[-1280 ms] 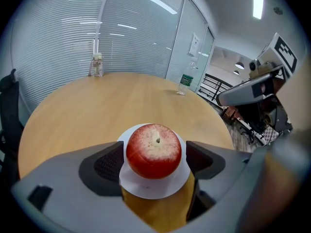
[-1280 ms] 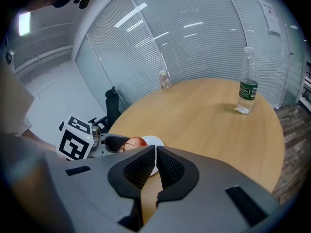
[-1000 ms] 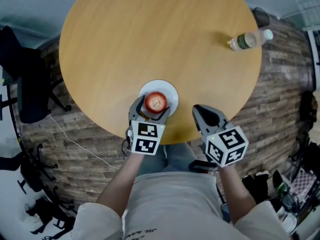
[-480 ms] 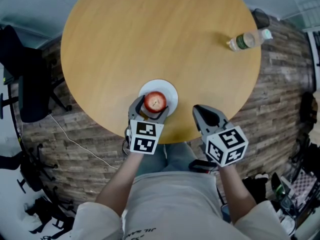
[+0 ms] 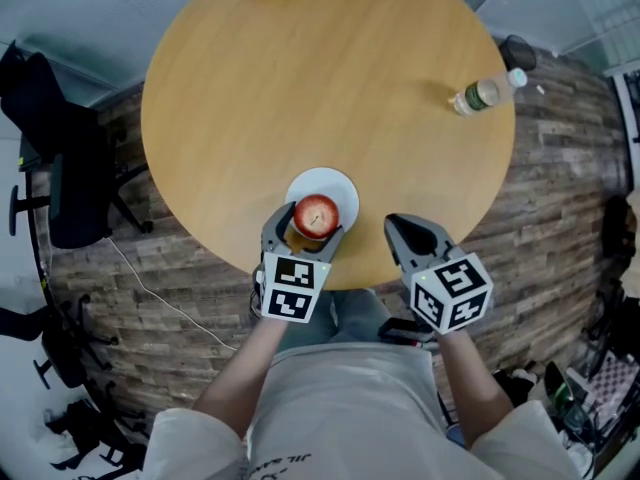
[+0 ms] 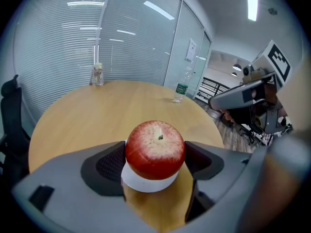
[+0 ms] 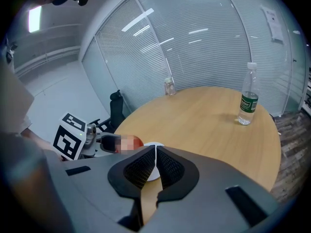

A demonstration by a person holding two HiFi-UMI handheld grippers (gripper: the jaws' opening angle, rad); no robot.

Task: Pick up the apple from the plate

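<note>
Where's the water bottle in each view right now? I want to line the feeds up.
Head view: water bottle upper right, near the table edge.
Left gripper view: water bottle above centre, slightly right, at the far edge.
Right gripper view: water bottle upright at the right.
Shared landmark: the white plate, in all three.

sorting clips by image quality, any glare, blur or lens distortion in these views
Head view: fisheye, the table rim bulges, light even, apple sharp. Left gripper view: dark rounded corners, ceiling-light streaks on the glass wall, apple crisp, near foreground soft. Right gripper view: same dark corners, similar streaks on the glass, bottle sharp.
</note>
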